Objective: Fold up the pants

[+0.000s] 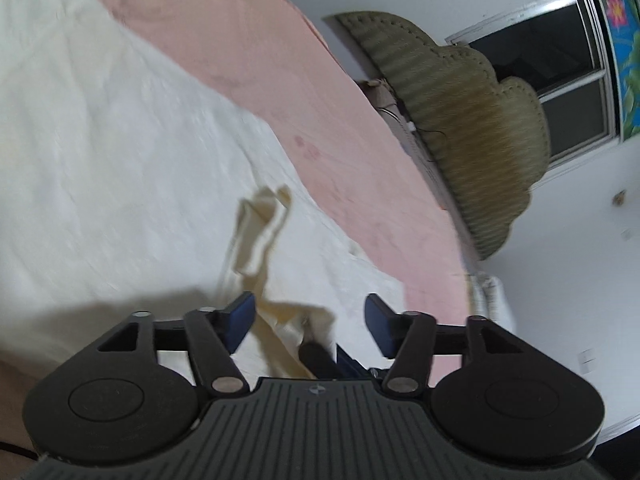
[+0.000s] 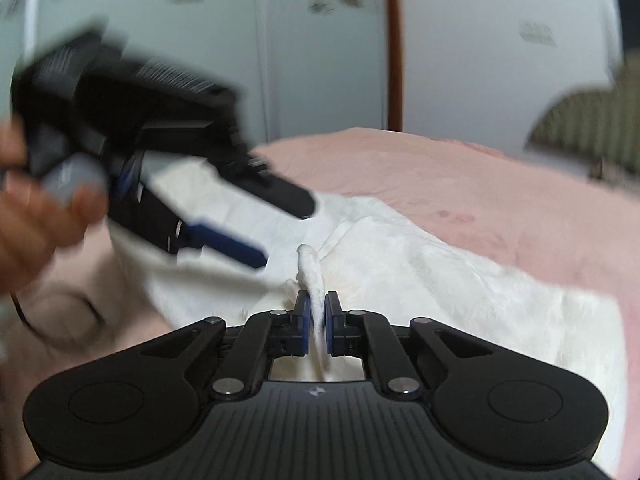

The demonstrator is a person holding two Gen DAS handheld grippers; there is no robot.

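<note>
- Lying flat on a pink bed cover [image 2: 460,184], the white pants [image 2: 420,276] are spread out across it.
- The right gripper [image 2: 317,312] has its jaws pressed together on a thin fold of the pants, and the fold sticks up between the blue pads [image 2: 305,320].
- The left gripper [image 1: 310,316] has its jaws spread wide apart, and nothing is pinched between them.
- A cream drawstring [image 1: 260,236] curls over the white cloth just ahead of the left gripper.
- In the right wrist view, a hand [image 2: 28,216] holds the left gripper, which hangs over the pants and looks blurry.
- A wicker headboard [image 1: 472,120] with a wavy top stands behind the bed, near a dark window [image 1: 560,76].
</note>
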